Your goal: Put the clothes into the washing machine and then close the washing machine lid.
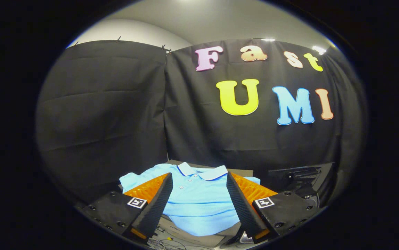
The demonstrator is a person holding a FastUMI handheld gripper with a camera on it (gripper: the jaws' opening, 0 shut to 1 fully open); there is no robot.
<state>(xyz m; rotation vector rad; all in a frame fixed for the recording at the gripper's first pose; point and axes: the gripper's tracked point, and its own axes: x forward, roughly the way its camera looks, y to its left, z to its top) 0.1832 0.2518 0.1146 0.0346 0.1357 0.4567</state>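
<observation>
Gripper [199, 180] spread wide, fingers well apart and pressing on nothing, hovering above the near part of the shirt. Seen between the two fingers: light blue polo shirt [199, 201], laid flat and face up on a worktop [244, 171], collar [202, 171] at the far end, pointing toward the booth wall. Collar white-edged, folded down, with a short buttoned placket below it running toward the gripper. Left sleeve area of the shirt spread out beyond the left finger [156, 201]; a bit of the other shoulder peeking past the right finger [241, 205]. Lower hem draped over the worktop's near edge, slightly rumpled, between the finger bases. No contact visible between either finger and the cloth; cannot tell how high above it.

Around the shirt: worktop showing as a thin pale strip behind the collar and a grey patch under the hem. Below the hem, near the left finger's base, a tangle of thin cables [166, 243] on a lower surface. To the right, beyond the right finger, a dark machine-like object [300, 175] with a flat raised top part, details too dim to make out. Behind everything, black cloth [116, 114] hanging in folds, pale wall and ceiling above it.
</observation>
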